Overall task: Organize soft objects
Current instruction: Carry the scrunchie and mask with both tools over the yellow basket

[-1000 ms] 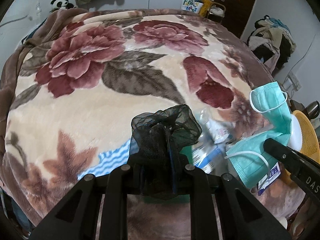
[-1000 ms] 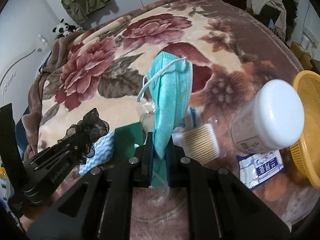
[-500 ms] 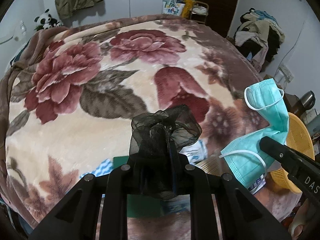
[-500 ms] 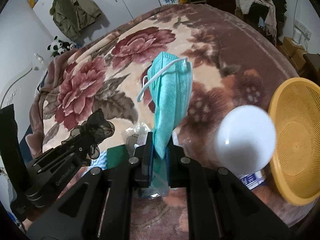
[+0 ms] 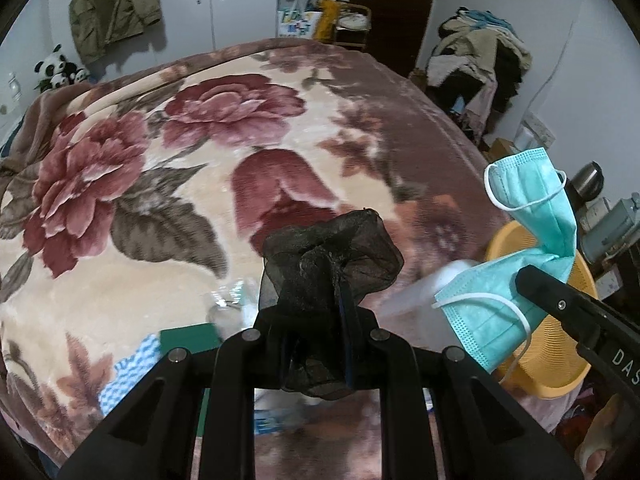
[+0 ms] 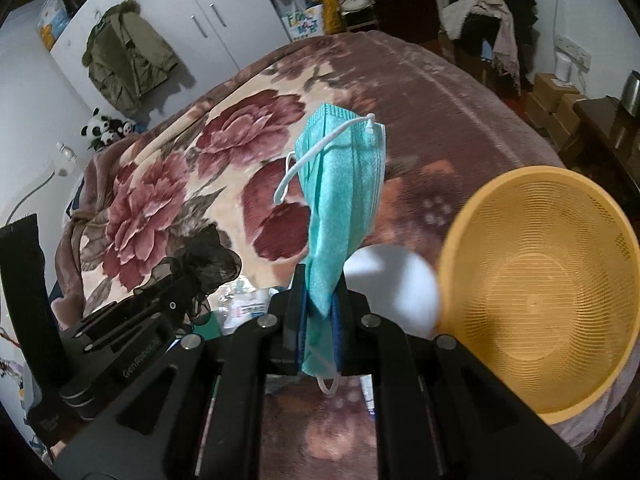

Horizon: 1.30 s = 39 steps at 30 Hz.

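Basket at the bed's near right corner

The basket (image 6: 536, 288) sits on the bed (image 6: 420, 92) at 3 o'clock; the jar (image 6: 390, 292) just left of it.

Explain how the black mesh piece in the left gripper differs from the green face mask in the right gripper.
The black mesh piece is dark, see-through and bunched into ruffles; the face mask is teal, opaque and pleated flat. The mask has white ear loops; the mesh piece shows none. Both are soft, each pinched upright in shut jaws, left gripper and right gripper, above the floral blanket.
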Each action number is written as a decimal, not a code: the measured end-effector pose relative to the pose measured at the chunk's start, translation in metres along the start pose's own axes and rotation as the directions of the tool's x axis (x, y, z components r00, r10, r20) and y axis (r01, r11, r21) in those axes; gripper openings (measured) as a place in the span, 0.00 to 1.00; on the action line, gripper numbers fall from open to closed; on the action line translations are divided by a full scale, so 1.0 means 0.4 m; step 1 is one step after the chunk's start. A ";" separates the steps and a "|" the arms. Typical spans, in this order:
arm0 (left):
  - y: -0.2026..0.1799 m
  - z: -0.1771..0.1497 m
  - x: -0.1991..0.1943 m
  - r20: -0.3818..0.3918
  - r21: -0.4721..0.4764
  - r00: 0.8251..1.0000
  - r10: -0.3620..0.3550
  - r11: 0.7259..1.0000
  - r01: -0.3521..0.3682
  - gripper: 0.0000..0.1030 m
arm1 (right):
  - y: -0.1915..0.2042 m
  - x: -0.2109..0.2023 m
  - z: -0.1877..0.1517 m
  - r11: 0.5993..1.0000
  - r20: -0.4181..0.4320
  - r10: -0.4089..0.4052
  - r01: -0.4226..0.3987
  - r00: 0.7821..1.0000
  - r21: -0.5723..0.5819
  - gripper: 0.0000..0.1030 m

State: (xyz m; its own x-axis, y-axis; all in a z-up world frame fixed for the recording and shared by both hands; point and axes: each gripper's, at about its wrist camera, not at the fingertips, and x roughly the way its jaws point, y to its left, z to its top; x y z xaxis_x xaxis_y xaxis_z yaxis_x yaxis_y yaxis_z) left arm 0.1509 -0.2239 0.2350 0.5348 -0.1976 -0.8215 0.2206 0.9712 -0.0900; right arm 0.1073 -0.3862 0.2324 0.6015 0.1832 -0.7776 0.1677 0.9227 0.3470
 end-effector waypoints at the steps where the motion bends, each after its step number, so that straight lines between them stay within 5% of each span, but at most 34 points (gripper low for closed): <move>1: -0.015 0.001 0.001 -0.001 0.005 1.000 -0.005 1.000 0.005 0.18 | -0.013 -0.007 0.001 1.000 0.004 -0.003 0.003 1.000 0.008 0.10; 28: -0.416 -0.007 0.053 -0.054 0.166 0.989 -0.134 0.976 0.142 0.18 | -0.354 -0.104 0.008 0.980 0.022 -0.127 0.122 0.992 0.160 0.10; 39: -0.562 -0.016 0.104 -0.103 0.211 0.972 -0.210 0.951 0.228 0.20 | -0.464 -0.125 -0.002 0.961 0.003 -0.177 0.172 0.984 0.215 0.11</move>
State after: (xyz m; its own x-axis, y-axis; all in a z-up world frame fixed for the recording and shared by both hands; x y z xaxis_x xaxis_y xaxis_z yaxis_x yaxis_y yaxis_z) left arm 0.1182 -0.4495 0.2176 0.3891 -0.3827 -0.8379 0.5038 0.8500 -0.1543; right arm 0.0454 -0.5663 0.2067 0.5647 0.0160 -0.8251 0.4324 0.8459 0.3123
